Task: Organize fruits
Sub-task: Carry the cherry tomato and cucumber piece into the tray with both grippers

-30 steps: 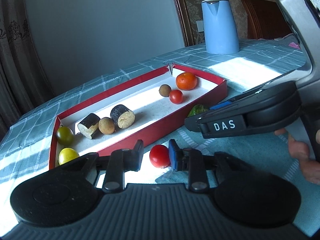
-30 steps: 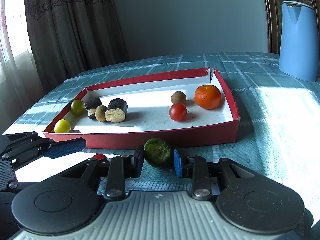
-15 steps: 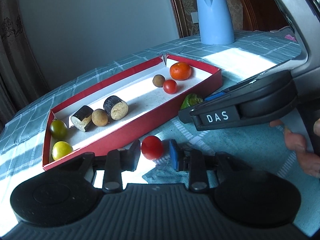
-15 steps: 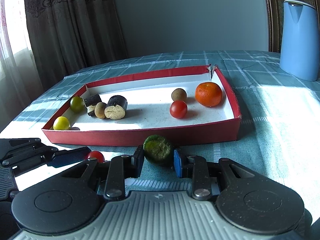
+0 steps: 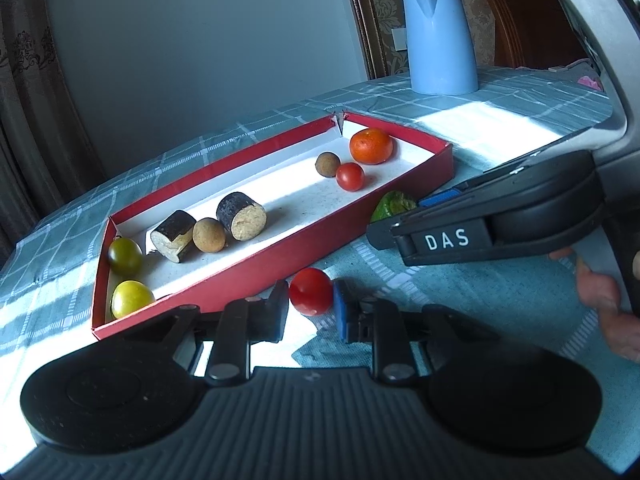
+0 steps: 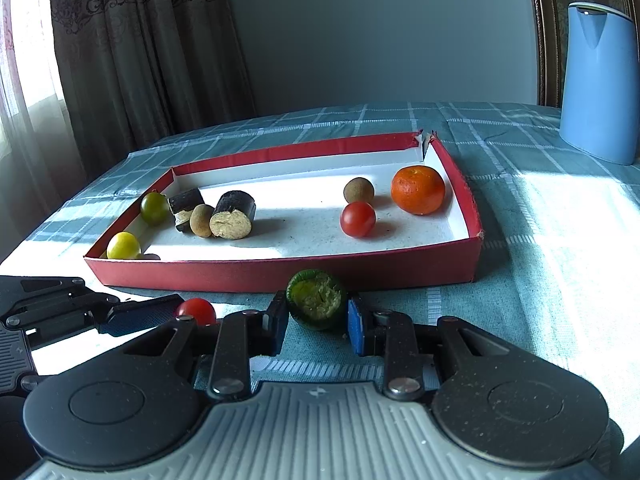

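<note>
Left tool (image 5: 311, 312): black linkage arms w/ silver screws, two round black discs at base, ribbed dark-grey housing btwn them; one finger black, other w/ blue pad. Right tool (image 6: 318, 322): same build, housing lighter grey & ribbed, blue pad on one finger; seen side-on from left cam it carries a white "DAS" label on black and a grey handle. Hand (image 5: 612, 304) at that handle, fingers only, no sleeve seen.

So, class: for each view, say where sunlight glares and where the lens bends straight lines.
Left wrist view: sun washes out the tablecloth behind the tray; the tray's edges bow. Right wrist view: glare whitens the cloth at right; the curtain leans and curves.
</note>
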